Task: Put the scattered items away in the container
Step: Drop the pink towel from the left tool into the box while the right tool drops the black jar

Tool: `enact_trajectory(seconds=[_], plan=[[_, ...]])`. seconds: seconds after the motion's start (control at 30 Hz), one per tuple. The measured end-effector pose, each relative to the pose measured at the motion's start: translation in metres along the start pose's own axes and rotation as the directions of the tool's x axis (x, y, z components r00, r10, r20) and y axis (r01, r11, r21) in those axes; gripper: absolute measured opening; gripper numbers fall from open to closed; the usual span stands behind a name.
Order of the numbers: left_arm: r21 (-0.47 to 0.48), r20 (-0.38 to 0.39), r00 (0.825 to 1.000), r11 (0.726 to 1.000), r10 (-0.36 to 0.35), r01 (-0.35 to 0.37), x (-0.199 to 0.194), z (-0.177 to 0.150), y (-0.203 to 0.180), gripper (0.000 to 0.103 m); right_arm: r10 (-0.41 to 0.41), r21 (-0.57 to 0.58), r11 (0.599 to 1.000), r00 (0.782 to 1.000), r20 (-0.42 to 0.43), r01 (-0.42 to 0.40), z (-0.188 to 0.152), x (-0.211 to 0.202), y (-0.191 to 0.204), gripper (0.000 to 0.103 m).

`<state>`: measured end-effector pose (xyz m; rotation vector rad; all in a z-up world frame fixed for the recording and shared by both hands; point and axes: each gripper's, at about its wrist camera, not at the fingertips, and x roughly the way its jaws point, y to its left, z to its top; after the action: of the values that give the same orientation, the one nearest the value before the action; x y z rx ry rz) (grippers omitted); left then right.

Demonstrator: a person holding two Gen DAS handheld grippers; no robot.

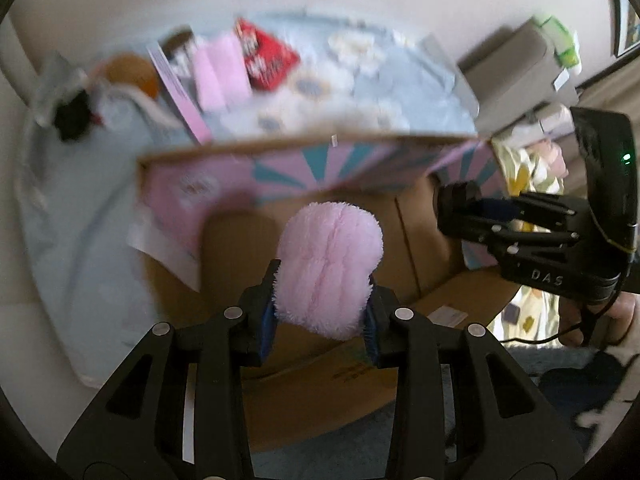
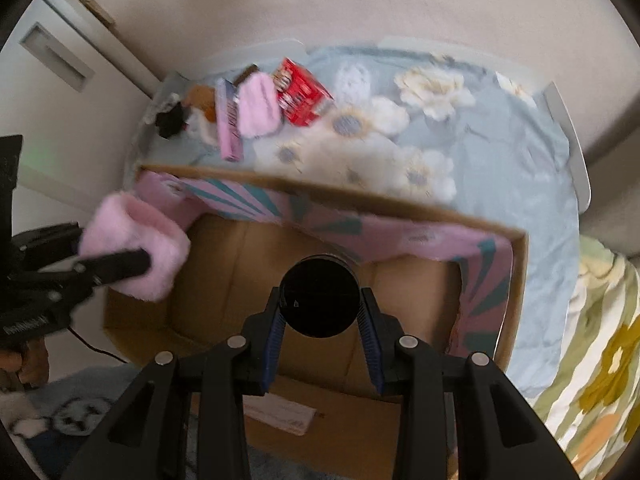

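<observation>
Left wrist: left gripper point(image 1: 322, 300) clamped on pink fluffy item point(image 1: 328, 268), centre frame, over open cardboard box point(image 1: 424, 236).
Right wrist: right gripper point(image 2: 320, 320) clamped on black round object point(image 2: 319, 295), above box interior. Risk: grippers colliding over box; more items upper left on bed point(image 2: 500, 152).

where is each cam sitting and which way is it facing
Left wrist: rides the left tool, looking forward and down into the cardboard box; its fingers clamp a pink fluffy item, with the right tool at right.
Right wrist: rides the right tool, facing the same box and the floral bedsheet beyond; it grips a black round object, with the left tool at left.
Shared: box, both tools, the red packet.
</observation>
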<state>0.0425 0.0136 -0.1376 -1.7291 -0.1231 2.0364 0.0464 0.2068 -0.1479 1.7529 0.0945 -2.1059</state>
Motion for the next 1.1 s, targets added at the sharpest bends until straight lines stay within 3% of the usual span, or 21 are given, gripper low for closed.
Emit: enact_trajectory(seconds=[0.17,0.33,0.47,0.77,0.83,0.9,0.97,1.1], plan=[[0.023,-0.090,0.994,0.998,0.060,-0.058,0.037,-0.007,0.002,0.031,0.002,0.020,1.000,0.999,-0.037,-0.002,-0.013,0.020,-0.014,0.033],[0.044,-0.139,0.985,0.995,0.099,-0.094,0.049,-0.011,-0.002,0.031,0.010,0.010,1.000,0.996,-0.093,-0.009,-0.021,0.039,-0.013,0.033],[0.071,-0.130,0.985,0.992,0.115,-0.107,0.046,-0.013,-0.010,0.031,-0.021,-0.025,1.000,0.992,-0.128,0.018,-0.025,0.051,-0.002,0.033],[0.083,-0.109,0.985,0.989,0.133,-0.125,0.037,-0.012,-0.009,0.031,-0.031,-0.028,0.999,0.993,-0.116,0.028,-0.027,0.051,-0.001,0.033],[0.079,-0.101,0.986,0.989,0.133,-0.125,0.034,-0.012,-0.009,0.038,-0.035,-0.031,0.999,0.993,-0.113,0.032,-0.028,0.050,-0.001,0.033],[0.071,-0.106,0.985,0.989,0.135,-0.127,0.034,-0.007,-0.010,0.062,-0.027,-0.031,0.999,0.994,-0.109,0.024,-0.028,0.050,-0.001,0.034],[0.071,-0.119,0.987,0.992,0.112,-0.104,0.033,-0.008,-0.012,0.068,-0.026,-0.030,0.999,0.993,-0.119,0.022,-0.027,0.052,-0.001,0.048],[0.090,-0.075,0.990,0.990,0.120,-0.113,0.018,-0.011,-0.019,0.073,-0.053,-0.046,0.998,0.993,-0.107,0.048,-0.026,0.047,-0.001,0.052]])
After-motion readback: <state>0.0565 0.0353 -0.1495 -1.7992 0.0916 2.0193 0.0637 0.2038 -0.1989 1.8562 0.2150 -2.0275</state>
